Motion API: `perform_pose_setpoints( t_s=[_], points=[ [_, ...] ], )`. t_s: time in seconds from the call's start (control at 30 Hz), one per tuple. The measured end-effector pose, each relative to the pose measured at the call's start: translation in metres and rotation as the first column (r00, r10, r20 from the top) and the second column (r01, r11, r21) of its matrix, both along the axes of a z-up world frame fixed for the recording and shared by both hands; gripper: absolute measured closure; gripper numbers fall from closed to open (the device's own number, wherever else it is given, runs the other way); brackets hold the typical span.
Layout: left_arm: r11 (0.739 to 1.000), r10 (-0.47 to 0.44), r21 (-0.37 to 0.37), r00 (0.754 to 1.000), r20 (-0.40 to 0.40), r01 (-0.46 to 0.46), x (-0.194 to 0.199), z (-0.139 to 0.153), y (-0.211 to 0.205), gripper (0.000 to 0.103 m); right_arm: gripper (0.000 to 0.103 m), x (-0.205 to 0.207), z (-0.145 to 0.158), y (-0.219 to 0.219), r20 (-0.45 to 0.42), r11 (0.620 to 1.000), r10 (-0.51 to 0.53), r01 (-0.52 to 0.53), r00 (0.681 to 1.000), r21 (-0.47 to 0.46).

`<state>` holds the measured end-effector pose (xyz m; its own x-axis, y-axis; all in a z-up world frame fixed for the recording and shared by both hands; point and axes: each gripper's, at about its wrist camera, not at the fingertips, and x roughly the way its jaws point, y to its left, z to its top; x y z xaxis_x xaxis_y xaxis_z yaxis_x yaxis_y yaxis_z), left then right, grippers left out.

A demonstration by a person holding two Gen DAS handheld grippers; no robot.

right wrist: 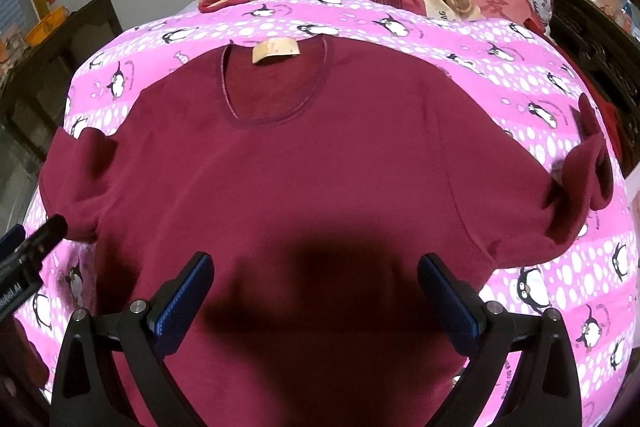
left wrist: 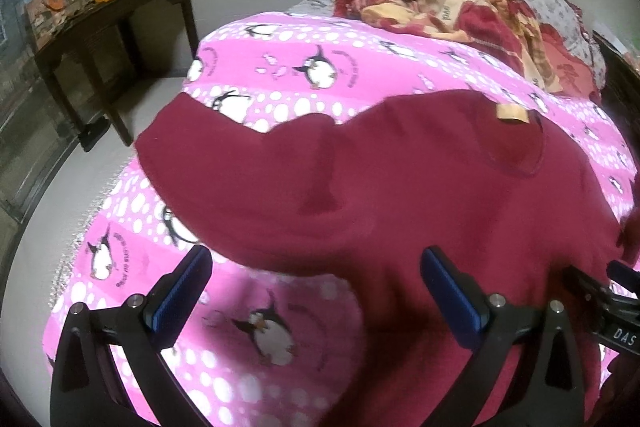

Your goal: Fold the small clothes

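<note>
Lying flat and face up on the pink penguin bedspread (right wrist: 400, 23), the maroon sweater (right wrist: 320, 163) looks unfolded, so the left gripper (left wrist: 316, 291) and right gripper (right wrist: 316, 291), jaws apart and empty, probably need a sleeve first.

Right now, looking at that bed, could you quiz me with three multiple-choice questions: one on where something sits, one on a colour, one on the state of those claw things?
1. Where is the tan neck label of the shirt?
A. At the collar, on the far side
B. On a sleeve
C. At the hem

2. What colour is the short-sleeved shirt?
A. Yellow
B. Maroon
C. Grey

3. How do the left gripper and right gripper stand?
A. Both open, holding nothing
B. Both clamped on the shirt
C. One clamped on the blanket

Answers: 1 A, the label lies inside the neckline; 2 B, dark red against the pink penguin blanket; 3 A, blue pads wide apart in both views.
</note>
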<state>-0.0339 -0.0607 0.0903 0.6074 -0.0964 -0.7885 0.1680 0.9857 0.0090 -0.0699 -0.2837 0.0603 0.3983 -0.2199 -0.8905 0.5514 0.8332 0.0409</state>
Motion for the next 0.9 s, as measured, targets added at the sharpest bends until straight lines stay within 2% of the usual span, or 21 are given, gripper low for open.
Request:
perform_pose_setpoints(
  t_s=[0.13,0.33,0.53,0.67,0.7,0.77,0.8,0.9],
  points=[
    [1.0,0.027,-0.007,1.0,-0.009,-0.027,0.009,0.0,0.021,0.0,0.0,0.004,-0.003,0.005,-0.01,1.0,0.017,-0.017,1.0,0.0],
    [0.989,0.142,-0.03,0.99,-0.012,-0.142,0.041,0.0,0.073,0.0,0.0,0.009,-0.004,0.012,-0.018,0.999,0.046,-0.046,0.999,0.003],
    [0.953,0.3,-0.052,0.954,0.005,-0.299,0.09,-0.008,0.132,0.0,0.0,0.014,-0.006,0.018,-0.023,0.997,0.074,-0.074,0.997,0.016],
    [0.926,0.365,-0.085,0.93,-0.042,-0.367,0.13,-0.024,0.164,0.001,0.0,0.021,-0.009,0.021,-0.031,0.995,0.094,-0.093,0.995,0.028],
    [0.917,0.383,-0.101,0.922,-0.054,-0.386,0.138,-0.029,0.17,0.003,0.0,0.023,-0.009,0.021,-0.031,0.995,0.097,-0.096,0.995,0.031],
    [0.897,0.418,-0.126,0.906,-0.071,-0.424,0.15,-0.038,0.18,0.014,0.0,0.027,-0.009,0.022,-0.027,0.994,0.105,-0.104,0.994,0.041],
    [0.887,0.431,-0.14,0.898,-0.085,-0.439,0.156,-0.042,0.184,0.017,0.0,0.028,-0.009,0.023,-0.026,0.993,0.108,-0.107,0.994,0.043],
    [0.877,0.431,-0.178,0.895,-0.114,-0.446,0.171,-0.054,0.189,0.031,0.0,0.034,-0.011,0.024,-0.026,0.992,0.12,-0.118,0.992,0.051]
  ],
)
